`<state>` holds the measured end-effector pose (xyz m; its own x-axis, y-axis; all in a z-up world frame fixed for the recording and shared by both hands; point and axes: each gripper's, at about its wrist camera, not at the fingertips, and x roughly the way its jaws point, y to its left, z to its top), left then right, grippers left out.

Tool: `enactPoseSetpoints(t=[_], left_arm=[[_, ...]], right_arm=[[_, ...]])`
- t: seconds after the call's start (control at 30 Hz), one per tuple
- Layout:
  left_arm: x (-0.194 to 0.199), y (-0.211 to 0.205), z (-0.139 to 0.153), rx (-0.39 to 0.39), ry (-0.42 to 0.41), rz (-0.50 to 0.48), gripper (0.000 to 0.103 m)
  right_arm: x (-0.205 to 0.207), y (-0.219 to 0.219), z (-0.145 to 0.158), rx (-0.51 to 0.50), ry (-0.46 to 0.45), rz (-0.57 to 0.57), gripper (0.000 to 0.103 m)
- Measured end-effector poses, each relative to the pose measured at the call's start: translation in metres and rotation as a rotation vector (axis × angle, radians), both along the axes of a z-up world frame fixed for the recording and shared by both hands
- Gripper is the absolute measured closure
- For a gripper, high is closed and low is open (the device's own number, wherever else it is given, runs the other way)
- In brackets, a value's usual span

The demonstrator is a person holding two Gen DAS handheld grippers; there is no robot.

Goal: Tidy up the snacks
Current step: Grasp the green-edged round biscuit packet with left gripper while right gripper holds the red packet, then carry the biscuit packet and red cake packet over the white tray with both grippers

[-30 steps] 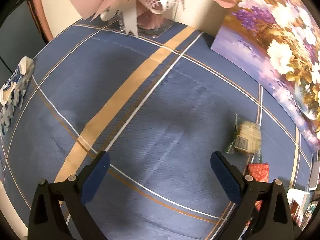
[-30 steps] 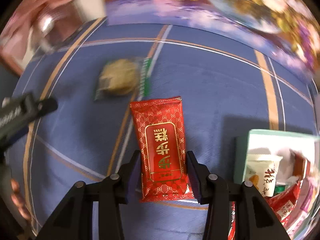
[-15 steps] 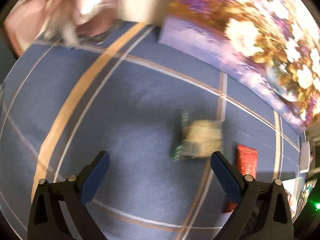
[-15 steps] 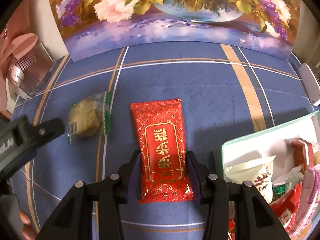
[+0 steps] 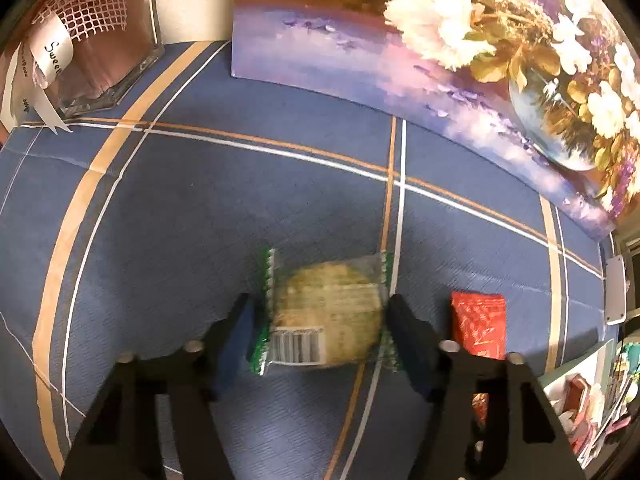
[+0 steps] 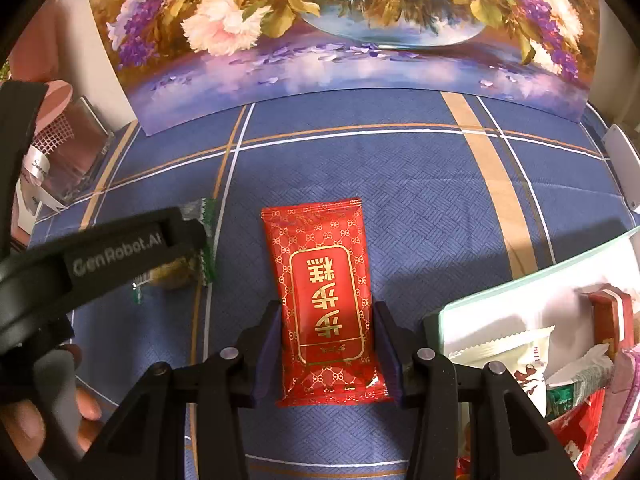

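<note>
A clear packet with green ends and a round cookie lies on the blue plaid tablecloth. My left gripper straddles it, and its jaws are closing with the pads touching the packet's two ends. In the right wrist view the left gripper's black body hides most of the cookie packet. A red packet with gold characters lies lengthwise between the fingers of my right gripper, which is shut on its near half. The red packet also shows just right of the cookie.
A pale green box holding several wrapped snacks stands at the right. A floral painting leans along the back. A glass vase with pink ribbon stands at the back left. A person's hand holds the left gripper.
My left gripper has moved right until it is over the cookie packet, and its jaws have narrowed from wide open onto the packet's ends. The right gripper has kept its hold on the red packet.
</note>
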<state>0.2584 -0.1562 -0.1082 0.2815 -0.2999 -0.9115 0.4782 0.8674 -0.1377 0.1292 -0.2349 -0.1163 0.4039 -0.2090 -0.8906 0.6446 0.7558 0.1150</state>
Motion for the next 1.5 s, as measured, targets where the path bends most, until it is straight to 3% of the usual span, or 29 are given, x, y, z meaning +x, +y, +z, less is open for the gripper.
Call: enactPoseSetpoints(t=[0.17,0.47,0.9,1.17,1.5], left_arm=[[-0.001,-0.001,0.001,-0.004,0.008,-0.006,0.048],[-0.02,0.025,0.005,-0.043,0.029,0.053,0.049],[-0.079,0.085,0.07,-0.19,-0.001,0.155,0.049],[-0.138,0.096,0.111,-0.233,-0.074,0.104,0.049],[-0.207,0.076,0.119,-0.238,-0.105,0.018,0.049]], right_arm=[[-0.001,0.0,0.0,0.006,-0.002,0.001,0.056],[-0.006,0.005,0.008,0.017,0.008,0.022,0.056],[-0.063,0.034,0.098,-0.031,-0.097,0.024,0.056],[-0.121,0.045,0.116,-0.06,-0.091,0.007,0.056],[-0.194,0.034,0.11,-0.047,-0.099,-0.063,0.056]])
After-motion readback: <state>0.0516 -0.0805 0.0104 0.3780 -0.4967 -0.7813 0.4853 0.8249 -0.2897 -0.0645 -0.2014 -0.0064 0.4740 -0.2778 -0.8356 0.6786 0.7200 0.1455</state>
